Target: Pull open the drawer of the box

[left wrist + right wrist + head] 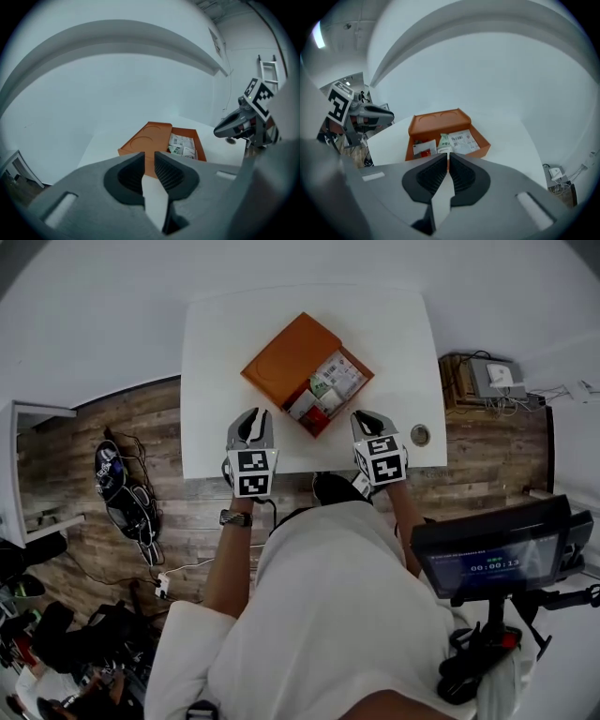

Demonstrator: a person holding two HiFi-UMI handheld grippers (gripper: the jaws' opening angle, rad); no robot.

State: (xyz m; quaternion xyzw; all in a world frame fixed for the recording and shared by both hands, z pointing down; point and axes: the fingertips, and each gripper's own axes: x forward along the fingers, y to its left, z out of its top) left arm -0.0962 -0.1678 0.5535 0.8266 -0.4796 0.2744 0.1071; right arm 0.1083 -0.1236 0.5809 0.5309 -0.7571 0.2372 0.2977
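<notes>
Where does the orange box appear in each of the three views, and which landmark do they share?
Head view: orange box, upper centre.
Left gripper view: orange box, just below the middle, slightly right.
Right gripper view: orange box, just below the middle.
Shared landmark: the white packets lying in it.

A white desk (216, 381) stood on a wood-plank floor (487, 442), and a small round metal piece (420, 435) lay near the desk's front right corner. Right of the desk, a low wooden stand (457, 381) carried a grey device (497, 376) with cables trailing off it. A dark screen (492, 554) on a black stand sat nearer the camera. Left of the desk, black gear (111, 474) and loose cables (141, 540) lay on the floor. A ladder (268, 75) leaned against the far wall.
</notes>
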